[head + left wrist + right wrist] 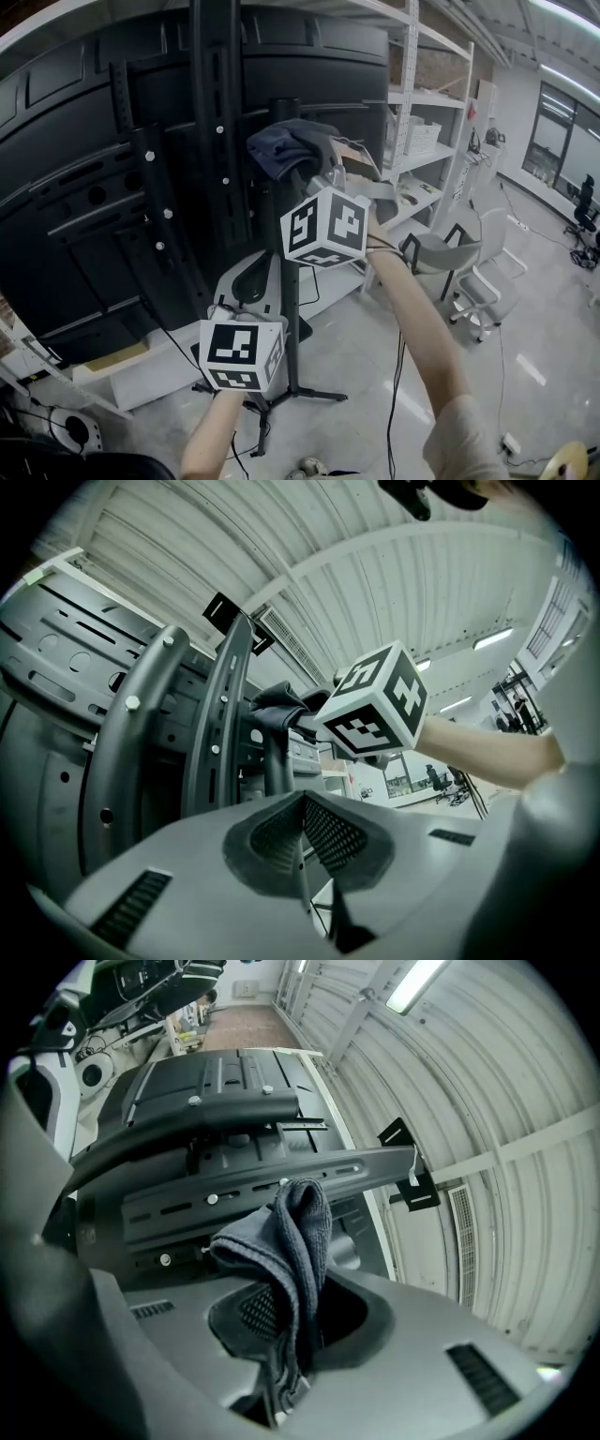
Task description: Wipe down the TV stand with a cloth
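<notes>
The TV stand's black pole rises behind a large TV, whose black back carries vertical mounting brackets. My right gripper is raised at the top of the pole and is shut on a blue-grey cloth. The cloth hangs folded from the right gripper, in front of a bracket arm. My left gripper is lower, beside the pole, shut with nothing in it. The left gripper looks up at the pole, the cloth and the right gripper's cube.
White shelving with boxes stands right of the TV. A grey chair and a white chair are on the glossy floor to the right. The stand's legs and loose cables spread below me.
</notes>
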`<state>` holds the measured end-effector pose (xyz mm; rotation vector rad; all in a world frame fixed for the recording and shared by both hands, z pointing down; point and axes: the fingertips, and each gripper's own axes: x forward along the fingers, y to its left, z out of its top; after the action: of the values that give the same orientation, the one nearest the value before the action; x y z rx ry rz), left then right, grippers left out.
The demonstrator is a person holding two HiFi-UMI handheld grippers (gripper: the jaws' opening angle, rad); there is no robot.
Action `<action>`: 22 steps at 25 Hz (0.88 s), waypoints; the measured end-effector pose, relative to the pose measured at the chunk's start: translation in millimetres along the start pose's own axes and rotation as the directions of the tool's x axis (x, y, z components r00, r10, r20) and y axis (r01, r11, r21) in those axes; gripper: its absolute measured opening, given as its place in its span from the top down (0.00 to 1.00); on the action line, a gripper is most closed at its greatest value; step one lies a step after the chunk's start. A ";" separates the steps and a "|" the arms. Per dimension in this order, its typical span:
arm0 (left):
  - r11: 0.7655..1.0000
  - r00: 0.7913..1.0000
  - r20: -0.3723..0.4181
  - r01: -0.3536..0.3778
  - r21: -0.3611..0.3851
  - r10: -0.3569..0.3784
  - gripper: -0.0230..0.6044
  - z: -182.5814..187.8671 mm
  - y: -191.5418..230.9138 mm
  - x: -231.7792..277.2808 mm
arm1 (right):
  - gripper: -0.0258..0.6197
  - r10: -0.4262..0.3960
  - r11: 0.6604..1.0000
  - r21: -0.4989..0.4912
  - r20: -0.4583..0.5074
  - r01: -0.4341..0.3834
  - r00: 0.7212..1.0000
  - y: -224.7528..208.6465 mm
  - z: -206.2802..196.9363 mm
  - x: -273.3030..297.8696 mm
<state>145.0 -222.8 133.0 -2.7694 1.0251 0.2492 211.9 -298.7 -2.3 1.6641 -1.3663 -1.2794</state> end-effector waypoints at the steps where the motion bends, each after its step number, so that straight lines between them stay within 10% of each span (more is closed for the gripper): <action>1: 1.000 1.000 -0.003 0.001 0.002 -0.001 0.94 -1.6 -0.3 -0.1 | 0.87 0.010 1.000 0.000 -0.003 -0.010 1.000 5.3 -2.3 -0.6; 22: 1.000 0.997 -0.079 0.000 0.005 0.000 0.94 -41.3 -5.4 9.3 | 0.87 0.091 0.995 0.042 -0.027 -0.090 0.995 66.2 -35.0 -28.5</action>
<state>159.5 -233.8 171.6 -2.7949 1.0427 0.1379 221.8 -292.9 76.9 1.6225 -1.4424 -1.1790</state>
